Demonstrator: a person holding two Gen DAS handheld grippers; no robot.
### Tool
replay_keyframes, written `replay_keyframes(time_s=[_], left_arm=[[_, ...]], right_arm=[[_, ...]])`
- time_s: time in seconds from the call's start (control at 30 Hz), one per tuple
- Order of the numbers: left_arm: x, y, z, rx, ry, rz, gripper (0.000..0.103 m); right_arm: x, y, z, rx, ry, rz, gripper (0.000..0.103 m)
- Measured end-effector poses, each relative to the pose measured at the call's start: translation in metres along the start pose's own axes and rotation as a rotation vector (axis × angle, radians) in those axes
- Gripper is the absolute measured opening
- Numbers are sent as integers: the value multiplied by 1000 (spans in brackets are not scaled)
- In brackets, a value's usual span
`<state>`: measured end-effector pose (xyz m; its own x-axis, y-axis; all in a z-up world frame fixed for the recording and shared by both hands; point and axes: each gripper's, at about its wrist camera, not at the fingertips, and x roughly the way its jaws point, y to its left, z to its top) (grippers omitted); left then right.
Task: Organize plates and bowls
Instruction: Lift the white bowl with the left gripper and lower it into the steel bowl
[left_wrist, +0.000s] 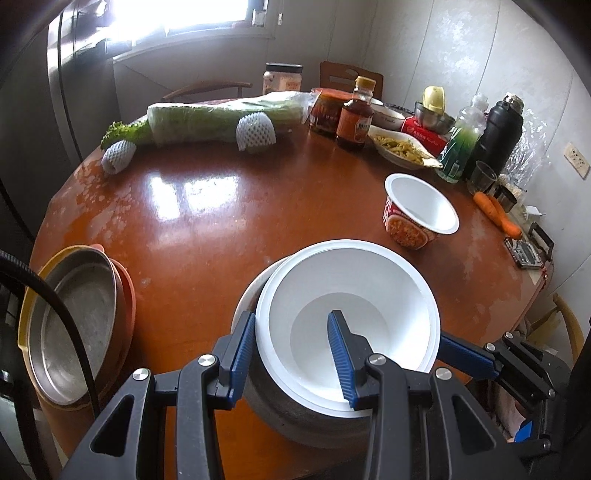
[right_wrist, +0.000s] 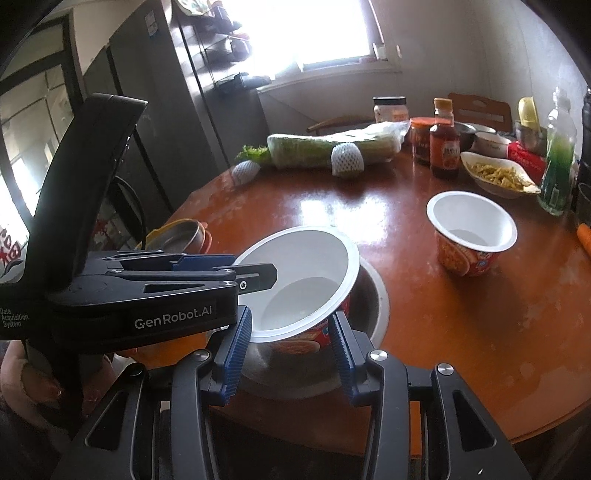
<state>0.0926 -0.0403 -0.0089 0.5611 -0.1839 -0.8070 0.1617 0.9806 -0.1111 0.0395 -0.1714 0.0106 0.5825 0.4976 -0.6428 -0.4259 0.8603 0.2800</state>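
A white-lined instant-noodle bowl (left_wrist: 351, 295) (right_wrist: 306, 266) with a red printed wall rests tilted inside a grey metal bowl (left_wrist: 295, 417) (right_wrist: 369, 295) on the round brown table. My left gripper (left_wrist: 291, 354) (right_wrist: 251, 267) is shut on its near-left rim, one finger inside and one outside. My right gripper (right_wrist: 291, 332) pinches the bowl's low near side, its pads against rim and wall; one of its fingers (left_wrist: 461, 350) shows at the bowl's right edge. A second empty noodle bowl (left_wrist: 421, 206) (right_wrist: 471, 229) stands upright farther right. A stack of metal and coloured plates (left_wrist: 74, 314) (right_wrist: 181, 232) lies at the left edge.
At the table's far side lie a wrapped cabbage (left_wrist: 221, 118), sauce bottles (left_wrist: 356, 114), a dish of food (left_wrist: 399, 147), a green bottle (left_wrist: 461, 147) and a black flask (left_wrist: 502, 133). Carrots (left_wrist: 498, 214) lie at the right edge. The glossy tabletop (left_wrist: 229, 229) lies between these.
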Motion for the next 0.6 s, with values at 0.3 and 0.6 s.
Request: replay_keyframes(time_s=[0.3, 0.6], left_arm=[[7, -1, -2, 4, 14, 5, 41], [10, 1, -2, -4, 20, 8, 41]], right_arm=[[7, -6, -4, 11, 22, 1, 45], [11, -7, -5, 10, 35, -8, 46]])
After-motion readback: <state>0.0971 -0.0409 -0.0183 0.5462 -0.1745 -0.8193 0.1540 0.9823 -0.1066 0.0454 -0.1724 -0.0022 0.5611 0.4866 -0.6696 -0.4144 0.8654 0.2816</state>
